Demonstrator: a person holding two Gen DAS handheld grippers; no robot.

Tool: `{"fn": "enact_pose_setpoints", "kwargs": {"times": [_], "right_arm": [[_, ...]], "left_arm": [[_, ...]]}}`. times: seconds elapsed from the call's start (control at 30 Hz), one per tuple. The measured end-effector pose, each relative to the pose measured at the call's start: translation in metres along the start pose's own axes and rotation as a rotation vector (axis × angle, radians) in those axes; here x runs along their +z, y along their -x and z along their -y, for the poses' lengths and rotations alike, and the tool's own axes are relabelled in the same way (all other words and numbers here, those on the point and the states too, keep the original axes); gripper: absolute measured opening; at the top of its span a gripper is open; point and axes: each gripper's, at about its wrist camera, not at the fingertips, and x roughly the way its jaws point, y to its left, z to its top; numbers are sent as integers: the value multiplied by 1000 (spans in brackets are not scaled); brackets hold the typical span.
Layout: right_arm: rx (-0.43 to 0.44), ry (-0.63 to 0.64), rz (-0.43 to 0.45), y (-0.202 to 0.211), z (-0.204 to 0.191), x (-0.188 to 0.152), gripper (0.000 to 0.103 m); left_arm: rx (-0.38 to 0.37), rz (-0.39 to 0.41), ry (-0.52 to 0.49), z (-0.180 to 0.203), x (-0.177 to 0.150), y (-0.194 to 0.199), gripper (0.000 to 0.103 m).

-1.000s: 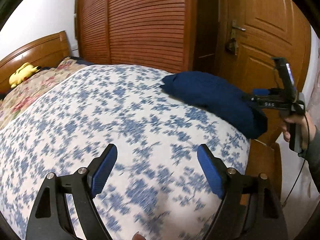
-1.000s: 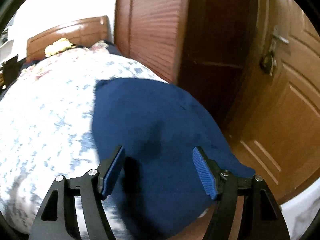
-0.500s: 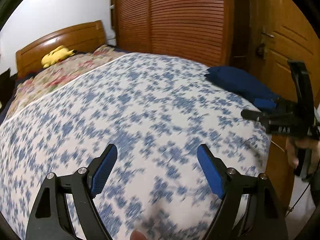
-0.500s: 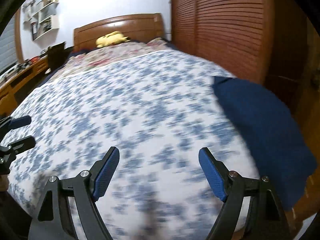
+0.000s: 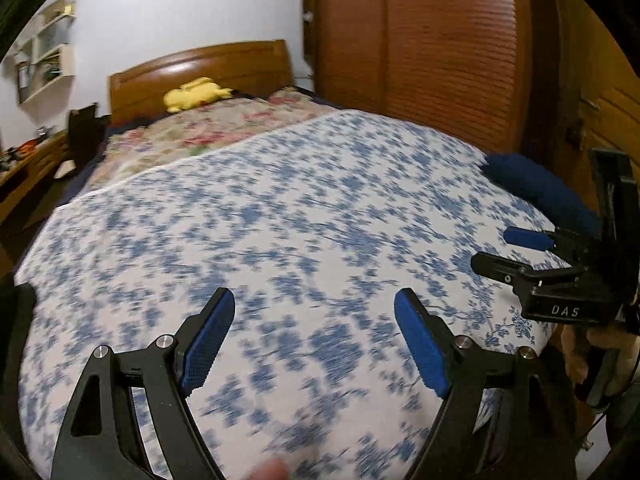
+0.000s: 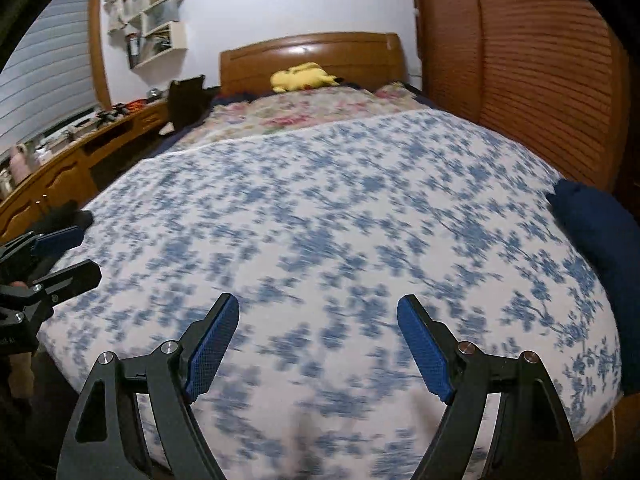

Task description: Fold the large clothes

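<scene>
A folded dark blue garment point(image 5: 536, 188) lies at the right edge of the bed, also at the far right of the right wrist view point(image 6: 600, 232). My left gripper point(image 5: 314, 300) hangs open over the blue-flowered white bedspread point(image 5: 280, 220), nothing between its fingers. My right gripper point(image 6: 318, 306) is open too, above the same bedspread point(image 6: 340, 208), well left of the garment. Each gripper shows in the other's view: the right gripper point(image 5: 508, 252) at the right edge, the left gripper point(image 6: 76, 252) at the left edge. Both views are blurred by motion.
A wooden headboard point(image 6: 312, 56) with a yellow plush toy point(image 6: 302, 76) and a floral quilt point(image 6: 312, 112) lies at the far end. A slatted wooden wardrobe point(image 5: 440, 48) stands right of the bed, a desk point(image 6: 60, 160) with clutter to the left.
Both grippers swung left, away from the blue garment, which slid to the right edge of both views. The right gripper, earlier directly over the garment, is over bare bedspread and its jaws stand slightly wider.
</scene>
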Motion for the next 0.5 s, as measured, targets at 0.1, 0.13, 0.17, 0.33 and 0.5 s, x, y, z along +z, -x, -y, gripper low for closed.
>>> {"fn": "enact_pose_setpoints", "kwargs": {"times": [0.1,0.13,0.17,0.33,0.5], "right_arm": [[25,20,38,11,-19,5,83],[35,27,54,16,-26,6,83],[43,33,69,21,-30,6,83],[87,37,137,49,-49,3,83],[120,60,177,62,-64,-3,83]], "left_arm": [[49,38,44,-21,-2,28,83],[68,57,64,-28,-2,40,83],[85,70,75,-33,-3,47,83],[186,125,156,-62,-12,80,83],[242,151,194,-80,-26,102,83]]}}
